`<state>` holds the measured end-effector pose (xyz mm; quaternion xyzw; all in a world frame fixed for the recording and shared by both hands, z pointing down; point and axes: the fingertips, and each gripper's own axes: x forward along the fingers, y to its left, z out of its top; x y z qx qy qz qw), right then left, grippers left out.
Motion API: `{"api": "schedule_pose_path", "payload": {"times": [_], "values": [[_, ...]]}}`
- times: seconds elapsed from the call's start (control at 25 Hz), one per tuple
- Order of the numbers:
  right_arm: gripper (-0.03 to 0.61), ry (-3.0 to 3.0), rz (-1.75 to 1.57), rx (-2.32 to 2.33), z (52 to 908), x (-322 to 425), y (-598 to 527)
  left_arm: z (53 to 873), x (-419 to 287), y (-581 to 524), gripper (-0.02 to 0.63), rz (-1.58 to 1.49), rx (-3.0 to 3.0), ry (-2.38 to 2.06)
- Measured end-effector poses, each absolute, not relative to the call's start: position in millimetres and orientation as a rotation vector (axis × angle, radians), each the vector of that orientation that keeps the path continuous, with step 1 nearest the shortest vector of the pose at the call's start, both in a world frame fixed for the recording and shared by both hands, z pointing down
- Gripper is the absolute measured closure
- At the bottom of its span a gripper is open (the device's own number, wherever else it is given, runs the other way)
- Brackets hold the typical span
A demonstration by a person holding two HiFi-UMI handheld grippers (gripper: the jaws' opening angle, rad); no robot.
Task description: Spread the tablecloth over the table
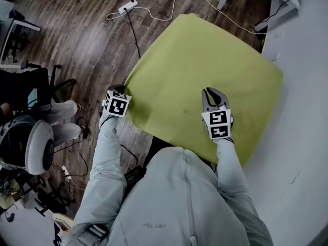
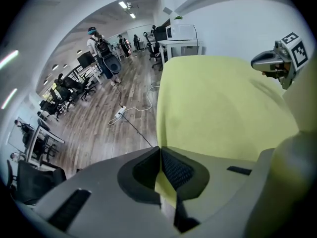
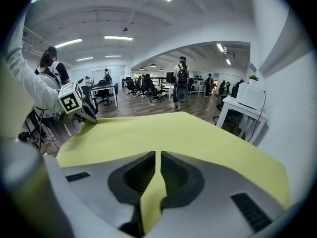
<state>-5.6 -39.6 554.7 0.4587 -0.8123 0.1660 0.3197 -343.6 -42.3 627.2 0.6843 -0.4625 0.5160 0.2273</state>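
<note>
A yellow-green tablecloth [image 1: 205, 70] lies spread over the table, its corners drooping past the edges. My left gripper [image 1: 119, 90] is at the cloth's near left corner, jaws shut on the cloth's edge [image 2: 165, 182], which shows pinched between the pads. My right gripper [image 1: 210, 92] rests further right on the near part of the cloth and is shut on a raised fold of it [image 3: 153, 187]. Each gripper view shows the other gripper across the cloth: the right gripper [image 2: 277, 61] and the left gripper [image 3: 79, 108].
Wooden floor [image 1: 77, 40] surrounds the table. A power strip with white cable [image 1: 128, 6] lies beyond the far corner. Office chairs and a seated person's legs [image 1: 59, 119] are at the left. A white desk [image 3: 245, 110] stands at the right; people walk in the background.
</note>
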Motion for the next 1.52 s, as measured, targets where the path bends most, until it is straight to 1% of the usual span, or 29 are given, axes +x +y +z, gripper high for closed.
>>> {"api": "schedule_pose_path", "payload": {"times": [0.2,0.24,0.32,0.36,0.72,1.08,1.28,1.52], "values": [[0.552,-2.119,0.450,1.226,555.8,1.5,-39.0,629.3,-333.4,-42.6,0.583,1.329,1.877,-1.325],[0.552,-2.115,0.454,1.233,556.1,3.9,-38.6,627.3,-331.4,-44.4,0.564,1.306,1.880,-1.340],[0.552,-2.107,0.465,1.252,556.7,9.3,-38.3,620.4,-325.9,-49.7,0.495,1.258,1.891,-1.365],[0.552,-2.103,0.471,1.263,556.8,12.1,-38.2,615.7,-322.4,-52.6,0.489,1.236,1.898,-1.375],[0.552,-2.056,0.485,1.401,544.8,49.9,-29.9,574.0,-252.0,-80.4,0.489,1.148,2.105,-1.343],[0.552,-1.985,0.473,1.625,504.3,119.2,-17.2,513.9,-170.5,-107.8,0.492,1.041,2.329,-1.293],[0.552,-1.928,0.446,1.767,476.2,163.6,-3.8,479.1,-110.2,-118.1,0.492,0.958,2.480,-1.217],[0.552,-1.900,0.392,1.958,424.4,214.0,12.9,426.5,-28.5,-109.6,0.492,0.778,2.673,-1.093]]}}
